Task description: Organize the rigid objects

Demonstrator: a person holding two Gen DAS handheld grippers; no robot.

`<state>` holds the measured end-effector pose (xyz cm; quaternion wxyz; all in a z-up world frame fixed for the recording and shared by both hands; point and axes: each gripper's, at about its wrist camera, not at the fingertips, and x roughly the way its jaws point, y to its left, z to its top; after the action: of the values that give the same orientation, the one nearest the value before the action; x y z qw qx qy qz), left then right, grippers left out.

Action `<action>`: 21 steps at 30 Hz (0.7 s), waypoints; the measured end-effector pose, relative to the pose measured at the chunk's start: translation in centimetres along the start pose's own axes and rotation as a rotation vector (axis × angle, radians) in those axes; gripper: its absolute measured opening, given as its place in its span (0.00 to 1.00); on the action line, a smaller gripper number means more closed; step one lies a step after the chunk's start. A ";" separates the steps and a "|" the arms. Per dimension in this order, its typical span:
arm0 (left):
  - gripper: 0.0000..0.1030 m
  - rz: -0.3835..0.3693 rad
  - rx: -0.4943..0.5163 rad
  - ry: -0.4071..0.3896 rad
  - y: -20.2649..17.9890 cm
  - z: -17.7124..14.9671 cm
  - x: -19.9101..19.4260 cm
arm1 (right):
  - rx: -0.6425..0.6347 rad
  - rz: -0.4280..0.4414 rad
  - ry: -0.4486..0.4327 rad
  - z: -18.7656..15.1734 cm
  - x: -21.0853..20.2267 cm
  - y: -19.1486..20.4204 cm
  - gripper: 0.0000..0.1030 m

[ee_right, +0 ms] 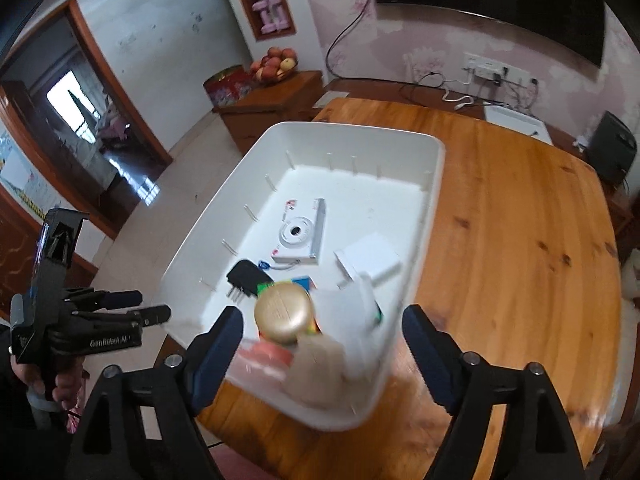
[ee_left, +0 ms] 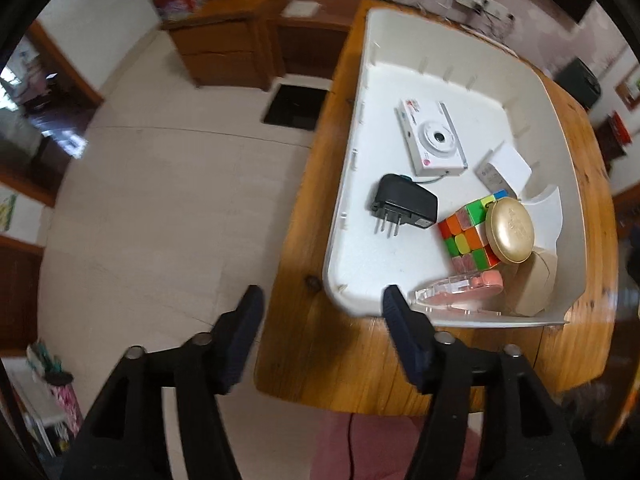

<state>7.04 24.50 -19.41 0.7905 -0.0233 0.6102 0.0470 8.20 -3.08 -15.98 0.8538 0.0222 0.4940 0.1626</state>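
A white plastic bin [ee_left: 560,184] is seen on the wooden surface [ee_left: 320,352], close to its left edge, and the task's things lie inside it. In the left wrist view a white compact camera [ee_left: 432,138] is shown flat toward the far part of the bin, a black plug adapter [ee_left: 404,204] near the left wall with its prongs pointing nearward, and a colour cube [ee_left: 468,236] beside it. A gold round case [ee_left: 512,230] is leaned against the cube. A pink tape dispenser [ee_left: 460,290] and a beige box [ee_left: 536,288] are seen at the near wall, and a white box [ee_left: 506,170] to the right of the camera.

The left hand-held gripper [ee_left: 322,306] is held released above the bin's near left corner, with nothing between its jaws.

In the right wrist view the same bin [ee_right: 436,184] is shown from the near side, but its near contents are blurred: the gold round case [ee_right: 284,312] is clear, while the tape dispenser and beige box are only smears. The right hand-held gripper [ee_right: 322,328] is spread wide over that near end, grasping nothing. Only this view shows the left hand-held gripper [ee_right: 154,306] from outside, held by a hand [ee_right: 60,388] off the surface's left edge, and the bare surface [ee_right: 520,240] to the right of the bin. A fruit bowl [ee_right: 276,64] on a far cabinet is sharper here.
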 end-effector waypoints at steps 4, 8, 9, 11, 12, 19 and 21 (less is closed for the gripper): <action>0.71 0.010 -0.052 -0.042 -1.4 -1.9 -3.2 | 0.028 -0.038 -0.030 -2.5 -3.7 -1.7 0.97; 0.75 -0.021 -0.064 -0.115 -4.7 -4.1 -6.9 | 0.079 -0.083 -0.066 -5.3 -8.1 -3.9 1.00; 0.76 -0.045 -0.055 -0.133 -5.6 -4.6 -7.8 | 0.094 -0.091 -0.072 -6.0 -9.1 -4.4 1.00; 0.77 -0.091 -0.021 -0.177 -8.1 -5.6 -9.6 | 0.127 -0.112 -0.083 -7.1 -11.1 -5.3 1.00; 0.77 -0.099 -0.004 -0.195 -8.9 -6.0 -10.3 | 0.151 -0.131 -0.084 -7.6 -12.3 -5.8 1.00; 0.82 -0.172 0.058 -0.347 -15.6 -8.0 -16.9 | 0.227 -0.167 -0.133 -10.1 -19.9 -7.7 1.00; 0.82 -0.183 0.079 -0.403 -16.9 -8.3 -19.0 | 0.236 -0.179 -0.170 -11.1 -22.0 -7.8 1.00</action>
<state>-3.99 6.03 -3.50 0.8977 -0.0381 0.4365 -0.0452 -9.34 -18.41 -4.82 0.8950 0.0919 0.4358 0.0244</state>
